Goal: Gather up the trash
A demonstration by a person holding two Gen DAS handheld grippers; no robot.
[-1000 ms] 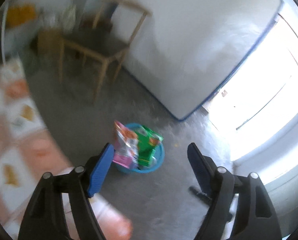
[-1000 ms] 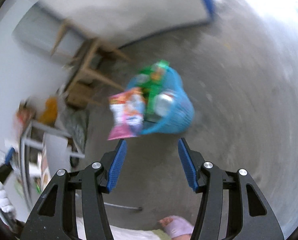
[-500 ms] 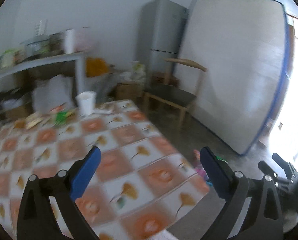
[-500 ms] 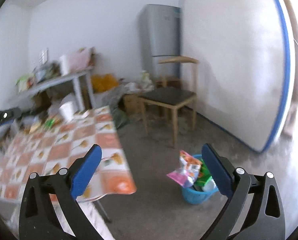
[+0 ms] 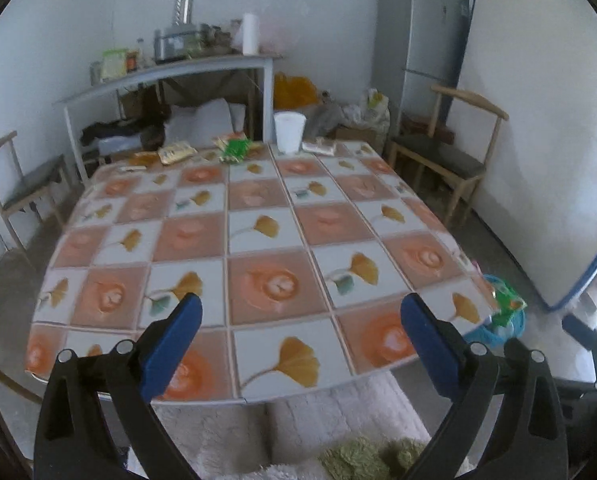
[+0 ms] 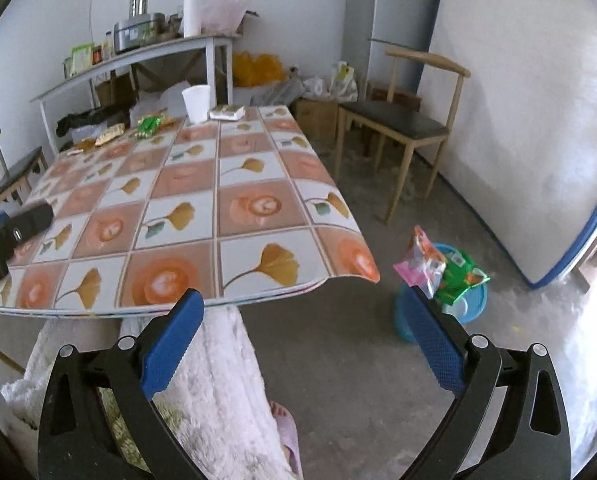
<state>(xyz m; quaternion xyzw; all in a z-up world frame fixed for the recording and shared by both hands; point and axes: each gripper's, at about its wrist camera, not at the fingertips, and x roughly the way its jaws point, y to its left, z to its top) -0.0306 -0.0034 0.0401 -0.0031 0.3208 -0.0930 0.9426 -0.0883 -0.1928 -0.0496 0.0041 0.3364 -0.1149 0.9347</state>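
With both grippers empty and their jaws spread wide, the step in hand looks like the reach for the next piece of trash. The left gripper (image 5: 298,340) hangs over the near edge of the table (image 5: 258,240), and the right gripper (image 6: 302,328) sits off its near right corner, above the floor. On that floor, right of the table, the blue bin (image 6: 474,300) already holds a pink wrapper (image 6: 422,264) and a green one (image 6: 458,276). What is left lies along the table's far edge: a green wrapper (image 5: 236,148), yellow packets (image 5: 176,154), a flat pack (image 5: 318,147) and a white cup (image 5: 289,131). Next, I judge, either gripper must travel across the whole tabletop, come down low over one flat wrapper, and close on an edge without sliding it off the back.
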